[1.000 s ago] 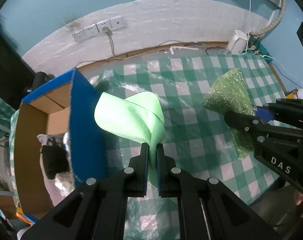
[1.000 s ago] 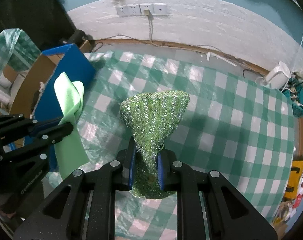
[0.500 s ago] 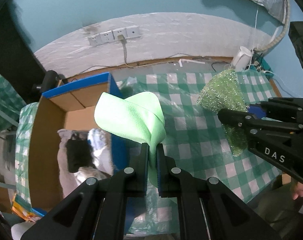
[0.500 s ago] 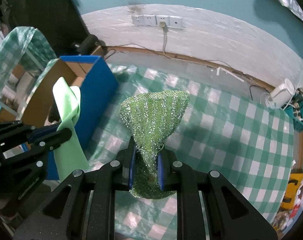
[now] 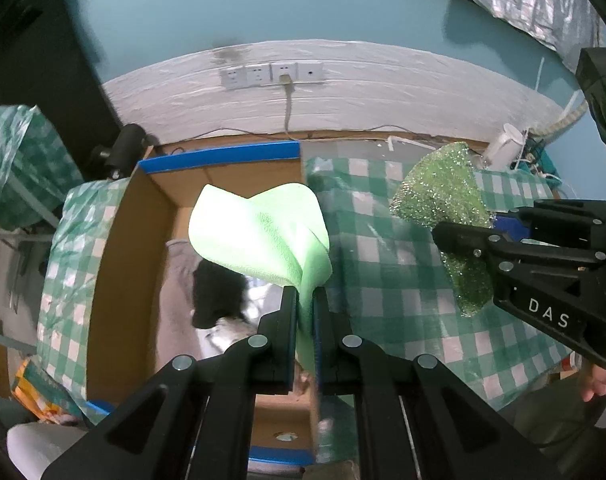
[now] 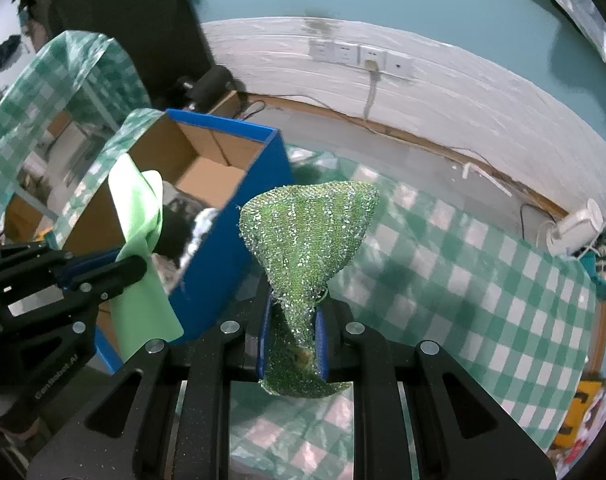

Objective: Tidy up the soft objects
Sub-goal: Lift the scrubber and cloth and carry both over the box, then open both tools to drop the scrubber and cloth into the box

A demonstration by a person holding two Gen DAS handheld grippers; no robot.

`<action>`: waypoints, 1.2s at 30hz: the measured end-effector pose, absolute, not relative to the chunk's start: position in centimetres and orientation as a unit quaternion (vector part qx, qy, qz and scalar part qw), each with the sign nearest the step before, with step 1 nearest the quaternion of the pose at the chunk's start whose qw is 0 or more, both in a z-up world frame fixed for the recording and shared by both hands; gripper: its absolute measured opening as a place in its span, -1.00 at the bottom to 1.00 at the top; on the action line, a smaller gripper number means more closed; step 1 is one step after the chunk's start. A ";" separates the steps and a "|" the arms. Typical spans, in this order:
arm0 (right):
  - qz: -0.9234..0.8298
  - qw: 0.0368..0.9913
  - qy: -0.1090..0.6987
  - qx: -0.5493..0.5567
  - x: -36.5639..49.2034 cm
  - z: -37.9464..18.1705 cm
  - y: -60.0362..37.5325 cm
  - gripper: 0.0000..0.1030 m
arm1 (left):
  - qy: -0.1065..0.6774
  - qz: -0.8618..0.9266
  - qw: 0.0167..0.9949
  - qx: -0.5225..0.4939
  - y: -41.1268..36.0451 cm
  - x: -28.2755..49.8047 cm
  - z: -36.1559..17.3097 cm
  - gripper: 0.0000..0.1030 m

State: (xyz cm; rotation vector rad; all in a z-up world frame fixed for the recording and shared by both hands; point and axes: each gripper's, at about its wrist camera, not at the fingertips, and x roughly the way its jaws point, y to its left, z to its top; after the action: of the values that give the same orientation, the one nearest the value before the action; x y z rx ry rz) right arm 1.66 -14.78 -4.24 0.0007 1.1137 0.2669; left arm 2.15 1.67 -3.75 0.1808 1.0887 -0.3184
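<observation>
- Teal wall (image 5: pixel 263 8) with a white band and a row of sockets (image 5: pixel 271 74) behind; below it, green-checked tablecloth (image 5: pixel 387 276) over the work surface.
- At the cloth's left edge, open cardboard box (image 5: pixel 135 264) with blue outer walls, already holding something dark and something pale, too blurred to name with confidence.
- Left gripper (image 5: pixel 305 304) clenched on a pale green cloth (image 5: pixel 259 236), which fans upward from the jaws, long axis running up and away from the fingers; directly over the box opening.
- Right gripper (image 6: pixel 293 316) clamped on a glittery green scrubber cloth (image 6: pixel 311 232), likewise fanning upward; over the tablecloth, just beside the box's blue wall (image 6: pixel 239 240), box lying to its left.
- Deciding relation: box below and slightly left of both; left hand clearly the nearer, probably ready to drop first, right needing to cross the blue wall.
- Against a second earlier: both grippers carried leftward and a little higher, same grips unchanged; box interior now fills the left wrist view where mostly its blue side showed, and the box has come closer in the right wrist view.
</observation>
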 end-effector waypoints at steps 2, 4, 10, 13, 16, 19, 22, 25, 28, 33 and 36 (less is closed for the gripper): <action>0.133 0.840 0.527 -0.004 2.0 -4.1 -13.8 -0.69 | 0.515 -0.146 0.841 0.081 2.4 2.2 -3.8 -0.86; 0.139 0.838 0.527 -0.009 2.3 -4.1 -12.7 -0.69 | 0.516 -0.140 0.842 0.075 3.4 2.4 -3.8 -0.86; 0.160 0.834 0.528 -0.026 3.4 -3.9 -9.3 -0.69 | 0.513 -0.123 0.847 0.061 6.0 2.7 -3.9 -0.86; 0.172 0.831 0.529 -0.034 3.9 -3.9 -7.4 -0.69 | 0.514 -0.109 0.849 0.055 7.6 3.1 -4.2 -0.86; 0.182 0.827 0.530 -0.042 4.3 -4.0 -5.6 -0.69 | 0.518 -0.096 0.848 0.051 9.0 3.7 -4.8 -0.86; 0.193 0.822 0.534 -0.049 4.8 -4.4 -3.9 -0.69 | 0.523 -0.085 0.847 0.047 10.2 4.0 -5.5 -0.86; 0.201 0.816 0.540 -0.054 5.2 -5.0 -2.5 -0.69 | 0.526 -0.074 0.846 0.045 11.2 4.4 -6.0 -0.86; 0.205 0.811 0.545 -0.058 5.6 -5.7 -1.4 -0.68 | 0.533 -0.061 0.843 0.043 12.0 4.8 -6.8 -0.86; 0.210 0.806 0.551 -0.054 5.9 -6.6 -0.8 -0.68 | 0.540 -0.051 0.839 0.040 12.6 5.1 -7.6 -0.86; 0.219 0.799 0.559 -0.040 6.2 -7.6 -0.4 -0.48 | 0.548 -0.037 0.835 0.038 13.5 5.2 -8.4 -0.85; 0.210 0.802 0.558 -0.039 6.2 -7.6 -0.4 -0.30 | 0.554 -0.030 0.831 0.028 14.0 5.1 -8.5 -0.52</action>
State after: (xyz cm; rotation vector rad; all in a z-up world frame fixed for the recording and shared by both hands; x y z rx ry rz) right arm 6.16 -0.42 -7.63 -0.0833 1.1959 0.4492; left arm 5.14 13.96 -8.52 0.0601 1.1748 -0.0632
